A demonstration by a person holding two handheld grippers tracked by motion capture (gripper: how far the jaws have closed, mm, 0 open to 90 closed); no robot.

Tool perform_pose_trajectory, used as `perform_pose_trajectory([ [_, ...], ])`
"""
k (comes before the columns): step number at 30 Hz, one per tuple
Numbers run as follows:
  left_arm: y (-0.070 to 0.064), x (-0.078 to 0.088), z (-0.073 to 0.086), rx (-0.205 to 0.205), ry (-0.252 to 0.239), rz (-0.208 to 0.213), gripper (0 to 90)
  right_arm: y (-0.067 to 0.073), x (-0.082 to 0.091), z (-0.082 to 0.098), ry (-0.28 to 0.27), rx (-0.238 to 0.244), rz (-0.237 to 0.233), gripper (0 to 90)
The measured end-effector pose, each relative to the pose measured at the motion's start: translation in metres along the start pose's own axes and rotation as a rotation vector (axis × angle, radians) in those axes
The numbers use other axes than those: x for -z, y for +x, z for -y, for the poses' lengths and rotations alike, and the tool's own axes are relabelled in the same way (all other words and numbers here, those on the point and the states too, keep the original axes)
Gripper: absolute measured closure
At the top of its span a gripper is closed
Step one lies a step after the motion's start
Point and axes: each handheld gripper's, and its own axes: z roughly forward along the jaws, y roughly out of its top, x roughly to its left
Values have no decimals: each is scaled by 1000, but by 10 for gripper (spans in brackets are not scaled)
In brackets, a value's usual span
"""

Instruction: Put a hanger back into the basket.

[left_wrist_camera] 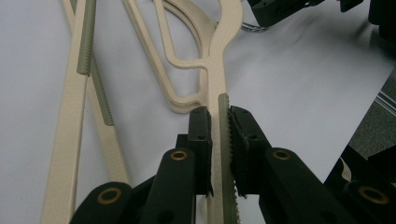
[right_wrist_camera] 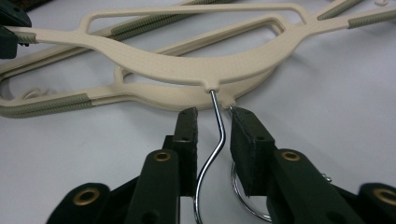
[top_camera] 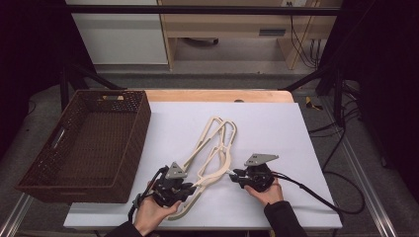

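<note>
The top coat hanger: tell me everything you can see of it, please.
The top coat hanger is cream plastic with a cut-out body, grey-green ribbed grip strips on its arms and a chrome wire hook. It lies flat on a second matching hanger on the white table sheet. The left gripper is shut on one arm at a ribbed strip. The hook runs between the jaws of the right gripper, with gaps visible either side.

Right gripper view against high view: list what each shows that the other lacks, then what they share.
Right gripper view alone: the top hanger's chrome hook running between its jaws, pads not yet pressing it. High view alone: the brown basket at the left and both hands, the left gripper at a hanger's arm. Shared: the beige hangers on the white sheet.
</note>
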Motion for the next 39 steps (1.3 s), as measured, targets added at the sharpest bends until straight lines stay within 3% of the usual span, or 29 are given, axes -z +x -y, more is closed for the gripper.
perform_pose_trajectory([
  [2,0,-1,0,4,0,0,794,-1,0,0,11,-11,-22,779],
  [10,-2,-4,5,-8,28,9,791,-1,4,-4,0,-62,-35,809],
  [15,-7,-9,9,-27,42,-6,786,6,5,-7,36,-61,29,848],
  [20,-7,-13,12,-28,51,-3,782,10,7,-10,61,-37,49,849],
  [23,-8,-12,10,-48,42,-15,709,10,8,-11,70,-41,56,849],
  [25,-9,-10,5,-70,18,-35,580,11,8,-12,78,-51,61,849],
  [26,-9,-8,1,-90,15,-40,580,11,8,-12,80,-53,65,849],
  [28,-11,-7,-9,-138,-1,-64,470,11,7,-12,82,-52,54,849],
  [31,-14,-14,-25,-178,-18,-58,352,11,7,-13,97,-47,62,849],
  [35,-22,-34,-43,-244,-1,-58,288,11,8,-13,92,-37,63,849],
  [39,-26,-54,-52,-268,25,-45,285,11,8,-14,96,-23,61,849],
])
